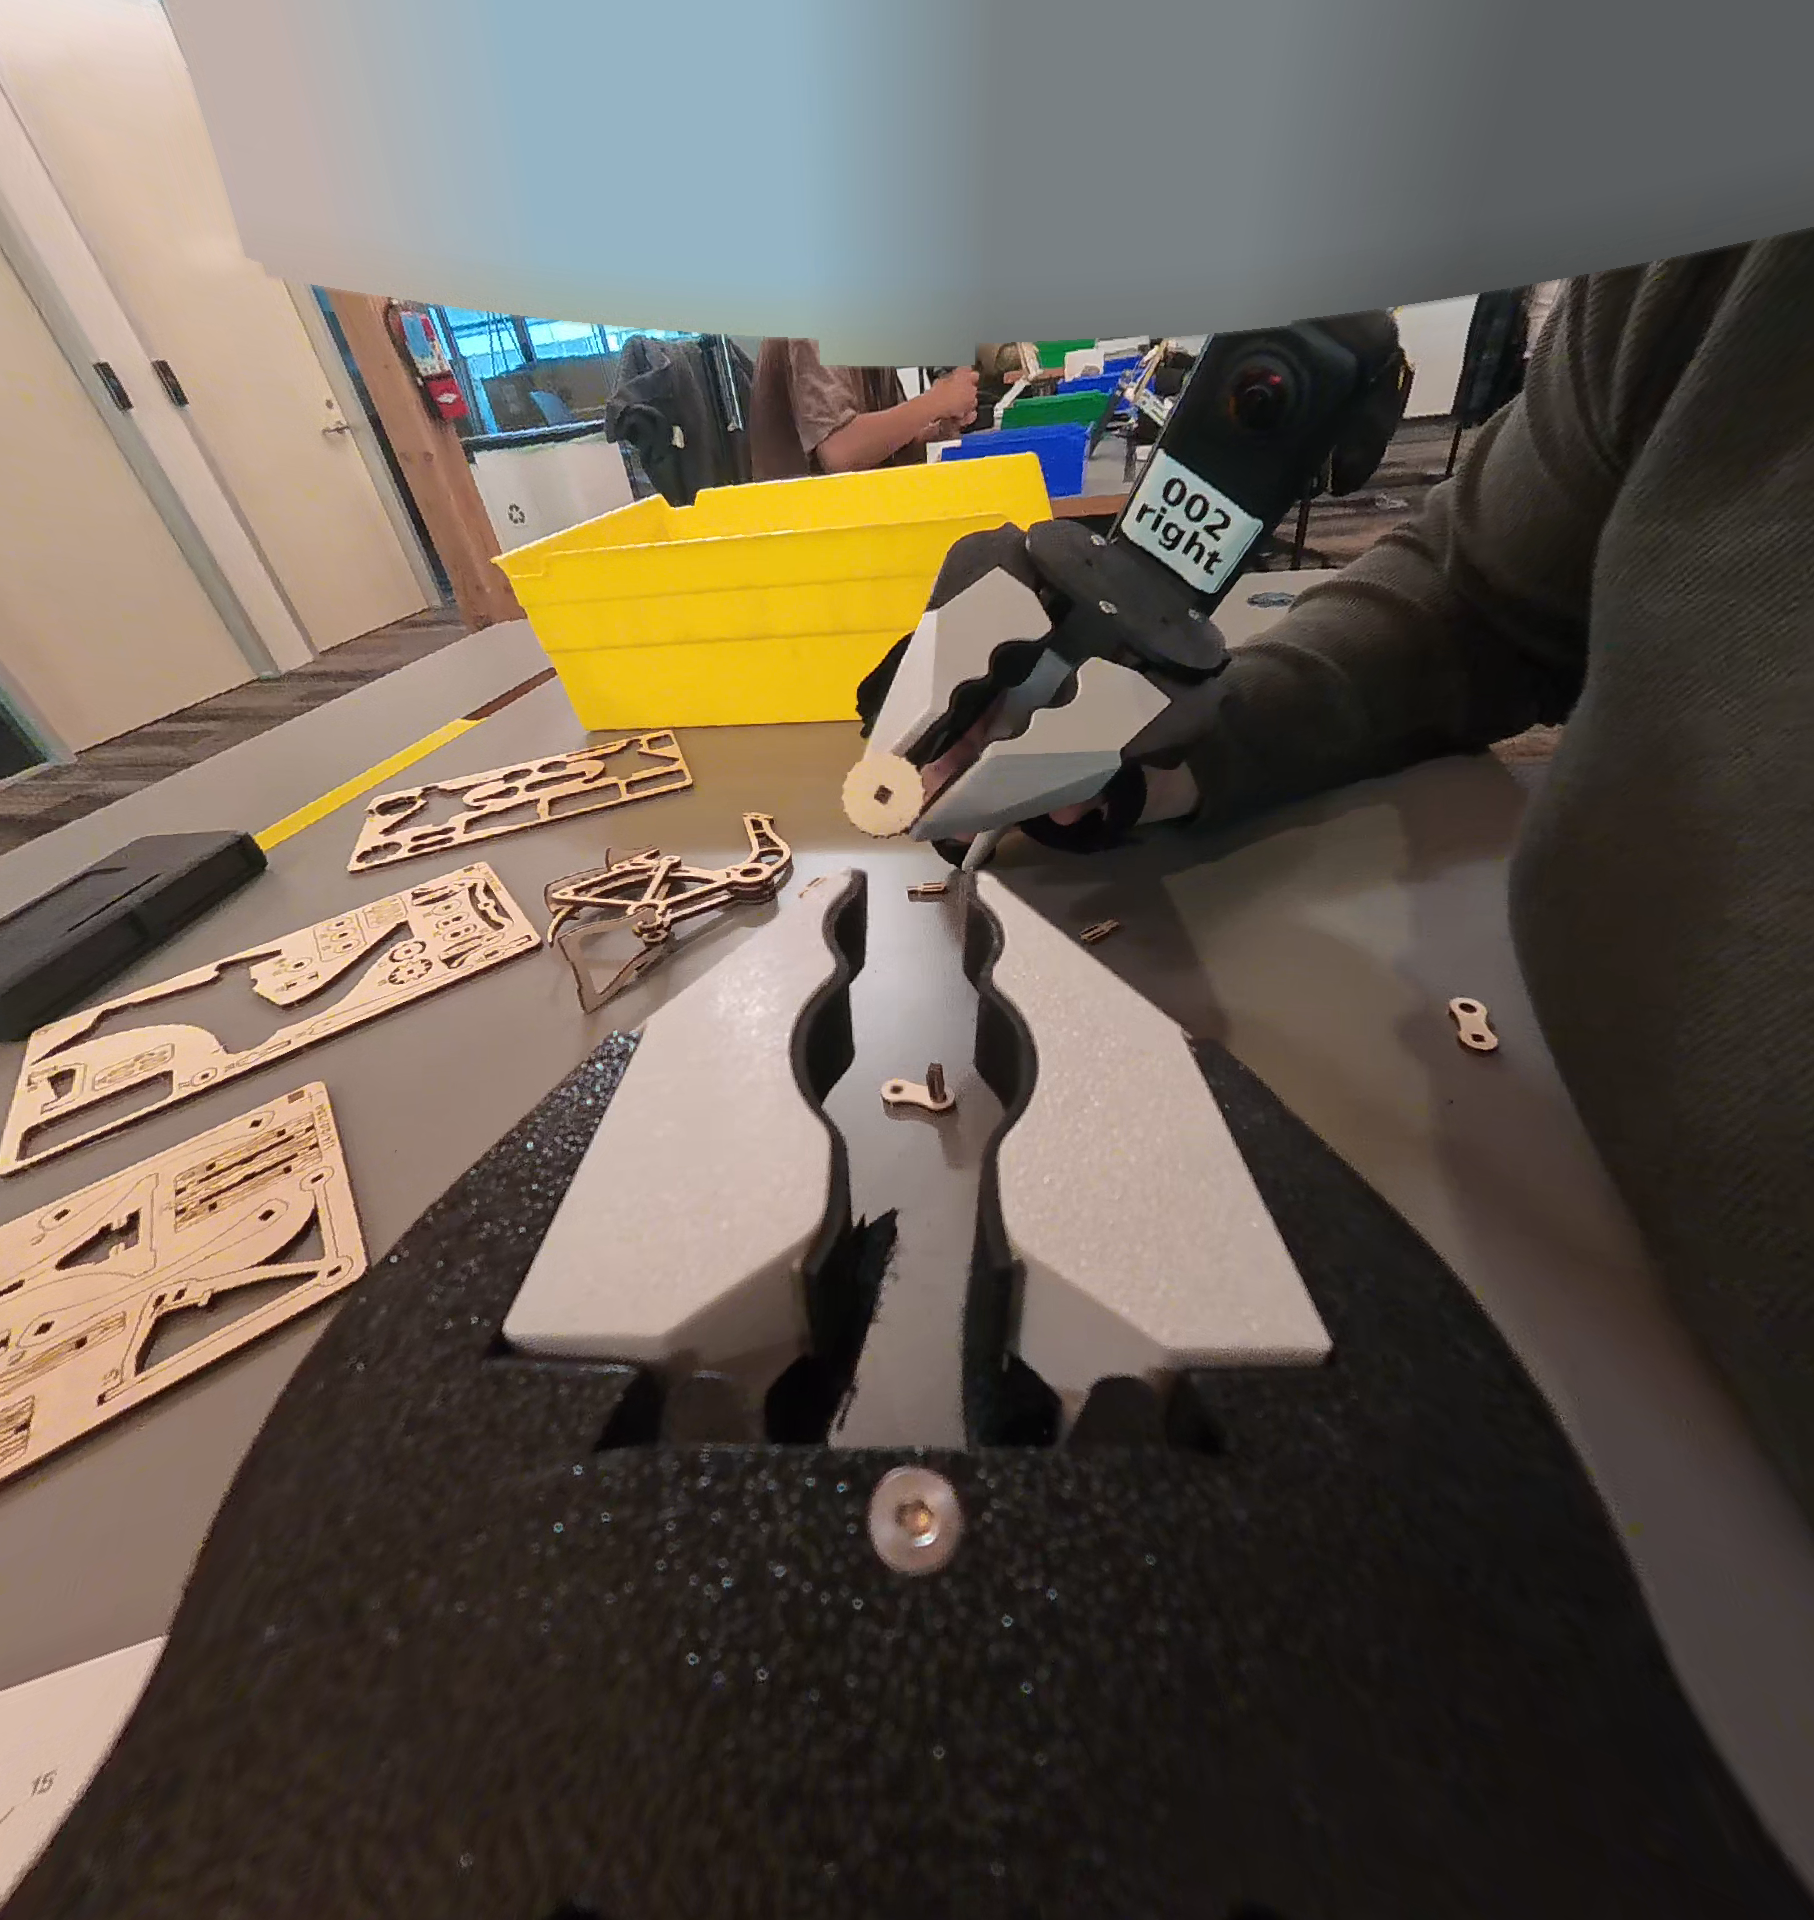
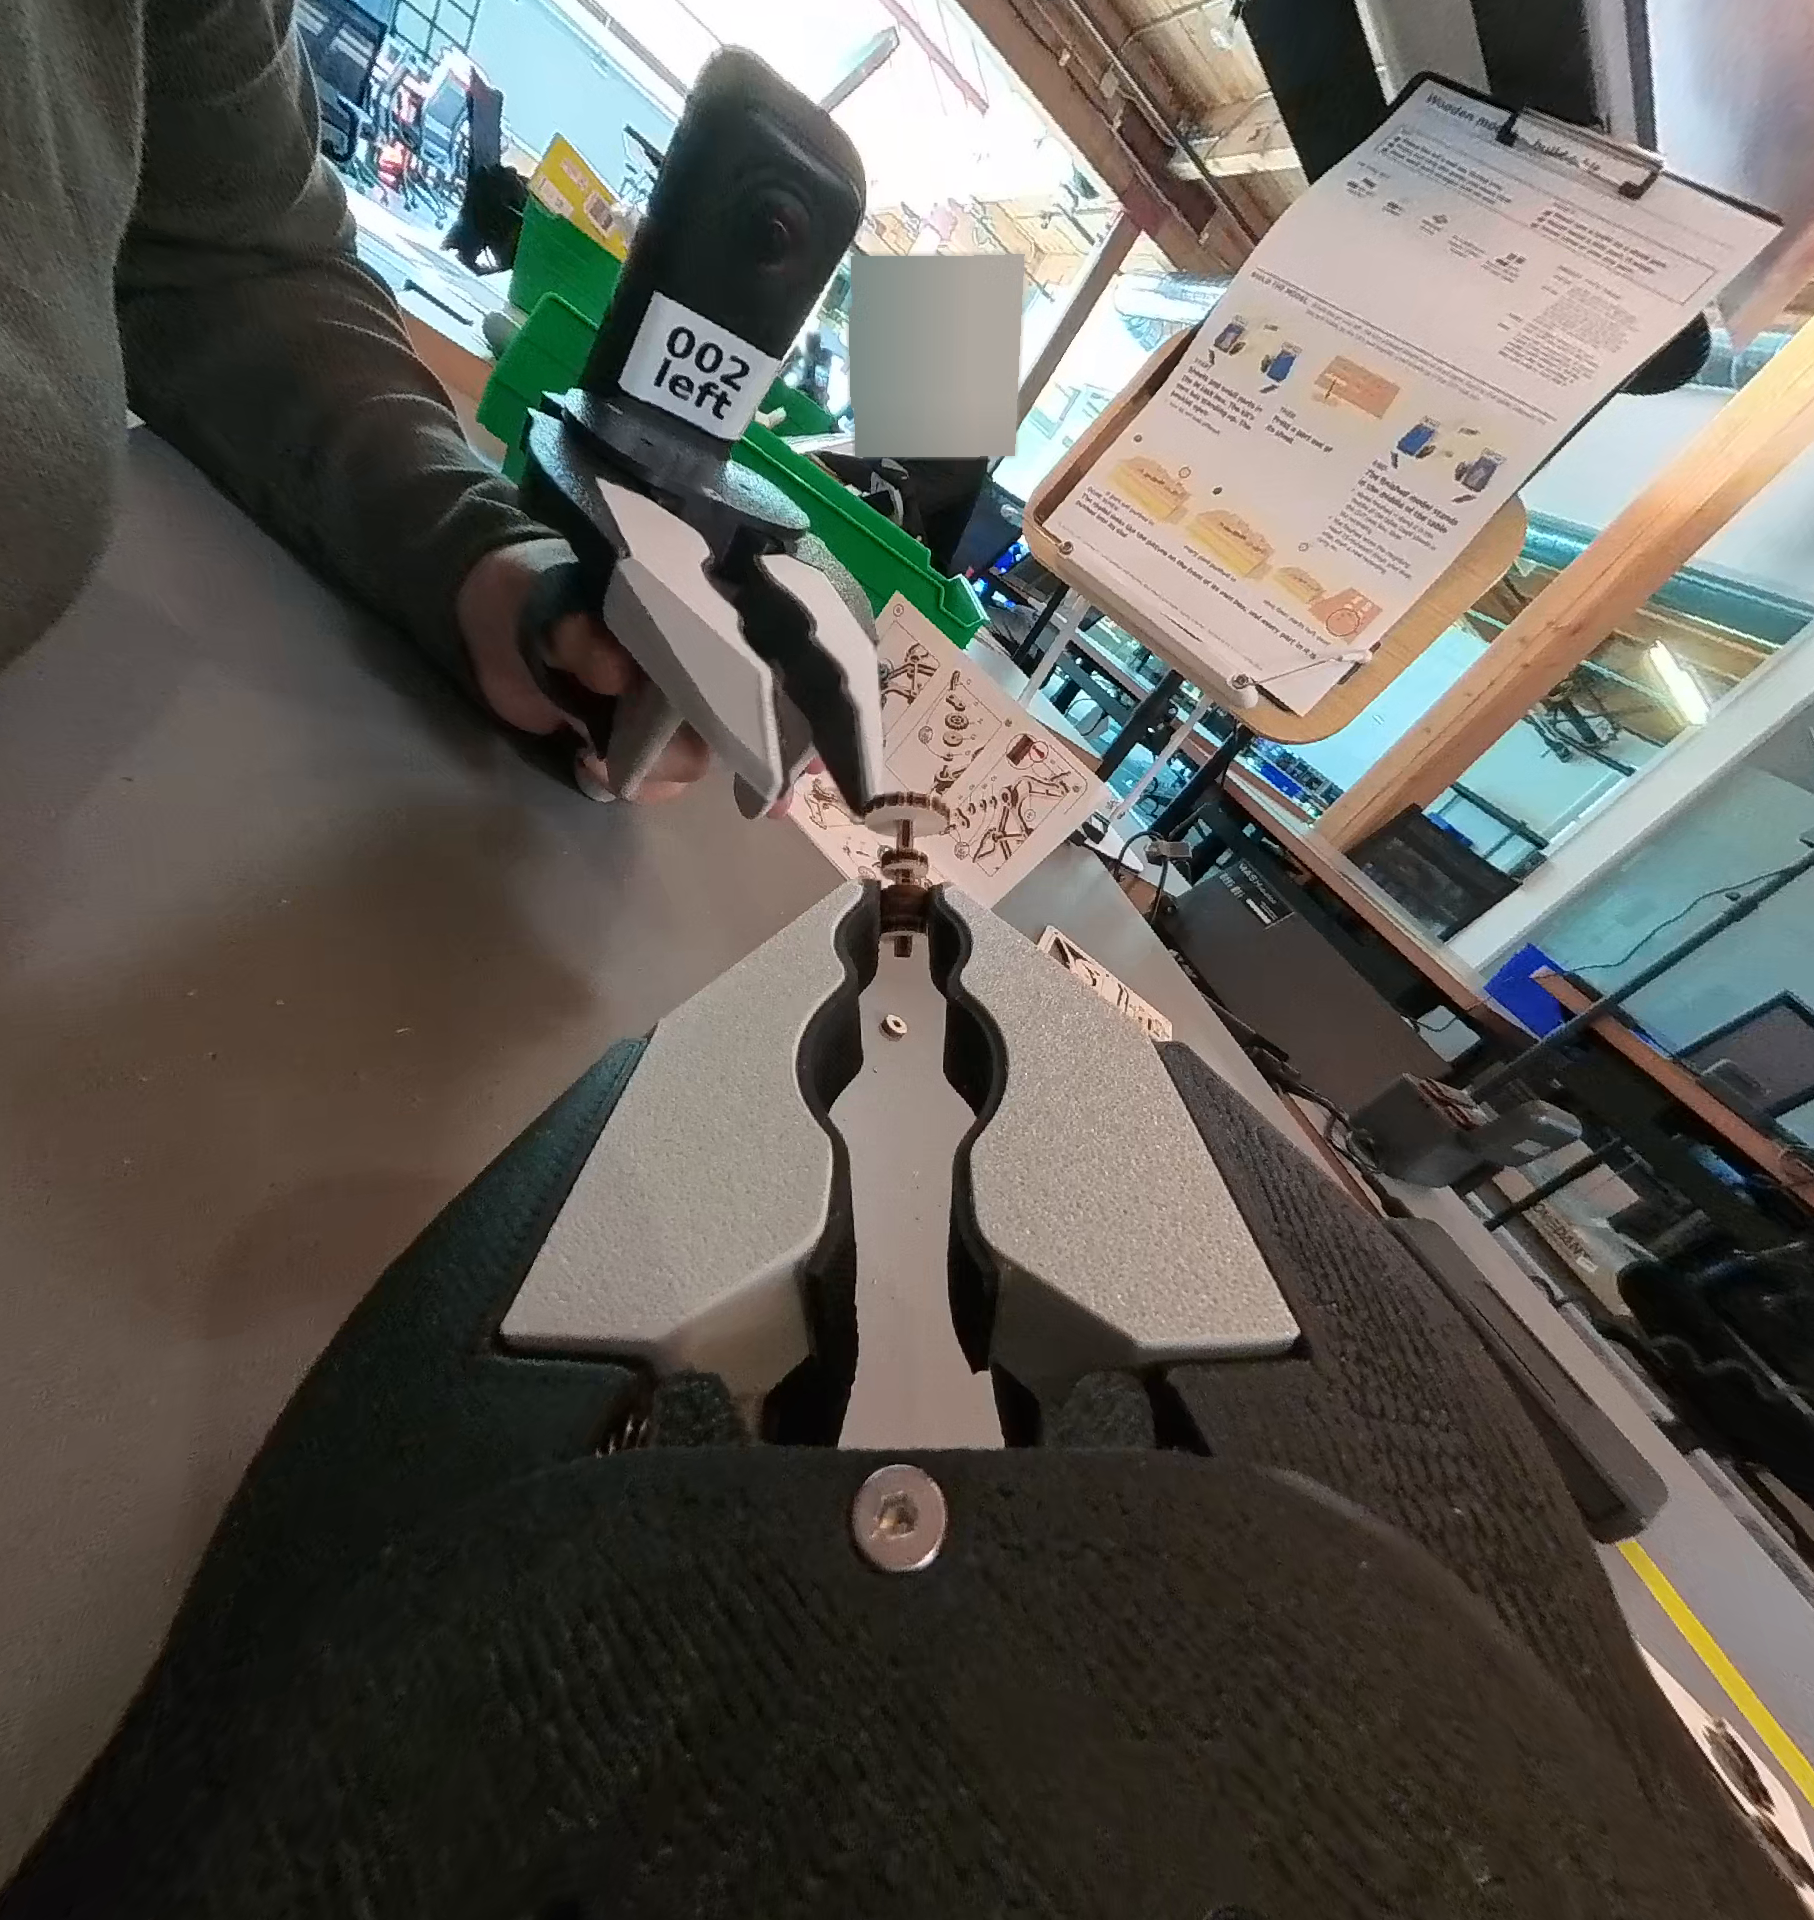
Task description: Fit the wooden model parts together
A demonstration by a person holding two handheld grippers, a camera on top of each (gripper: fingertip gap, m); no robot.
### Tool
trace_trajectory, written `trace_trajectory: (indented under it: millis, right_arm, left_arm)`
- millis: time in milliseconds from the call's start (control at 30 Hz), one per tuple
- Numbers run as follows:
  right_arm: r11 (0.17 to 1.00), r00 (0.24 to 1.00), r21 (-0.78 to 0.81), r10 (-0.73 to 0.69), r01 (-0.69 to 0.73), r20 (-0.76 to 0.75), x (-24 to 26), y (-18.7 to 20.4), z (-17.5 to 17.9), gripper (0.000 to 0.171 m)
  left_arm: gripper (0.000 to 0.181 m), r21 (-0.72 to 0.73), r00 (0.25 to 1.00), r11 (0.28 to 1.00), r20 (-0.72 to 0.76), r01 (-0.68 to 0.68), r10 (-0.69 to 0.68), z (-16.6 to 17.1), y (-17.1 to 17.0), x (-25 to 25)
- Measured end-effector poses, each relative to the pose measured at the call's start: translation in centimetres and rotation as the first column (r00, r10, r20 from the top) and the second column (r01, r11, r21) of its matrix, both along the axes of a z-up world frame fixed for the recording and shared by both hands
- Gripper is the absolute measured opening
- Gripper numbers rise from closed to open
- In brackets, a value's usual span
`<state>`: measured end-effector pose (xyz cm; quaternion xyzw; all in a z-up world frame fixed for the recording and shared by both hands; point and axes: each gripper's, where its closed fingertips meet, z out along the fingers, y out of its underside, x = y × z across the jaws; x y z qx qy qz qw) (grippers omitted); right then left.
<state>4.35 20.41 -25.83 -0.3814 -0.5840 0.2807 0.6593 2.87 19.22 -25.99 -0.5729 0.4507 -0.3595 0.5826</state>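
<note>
My right gripper (image 2: 900,899) is shut on a small wooden axle with gears (image 2: 898,868), held above the grey table. In the left wrist view the right gripper (image 1: 918,805) shows ahead with a round toothed wheel (image 1: 880,795) at its tips. My left gripper (image 1: 911,883) is open and empty, its tips just below that wheel. In the right wrist view the left gripper (image 2: 820,795) has one fingertip beside the axle's top gear (image 2: 903,805). A small wooden link (image 1: 918,1091) lies on the table between the left fingers. A partly built wooden model (image 1: 664,904) lies to the left.
Several punched wooden sheets (image 1: 290,966) lie at the left, with a black case (image 1: 92,914) beyond them. A yellow bin (image 1: 768,603) stands behind. Small loose wooden pieces (image 1: 1474,1023) lie at the right. An instruction sheet (image 2: 986,758) lies on the table, a clipboard (image 2: 1402,395) stands behind it. Less than 4 cm separates the two grippers' tips. My right gripper's tips are some 15 cm from the partly built wooden model (image 1: 664,904).
</note>
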Motion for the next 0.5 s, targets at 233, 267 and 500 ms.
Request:
trace_trajectory:
  millis: [233,267,500]
  right_arm:
    - [0.999,0.999,0.048,0.002,-0.004,0.043,-0.4,-0.4,-0.6,0.007]
    - [0.997,0.998,0.072,0.000,-0.004,0.056,-0.5,-0.6,-0.8,0.007]
    - [0.943,0.985,0.330,-0.089,0.036,0.145,-1.2,-1.1,-2.0,0.007]
  left_arm:
    - [0.014,0.025,1.000,1.000,0.008,-0.006,0.006,0.2,-0.1,0.1]
    - [0.016,0.031,1.000,0.999,0.000,-0.015,0.015,0.1,0.0,0.1]
    - [0.015,0.035,0.994,0.999,-0.102,-0.022,0.025,-1.2,-0.2,0.7]
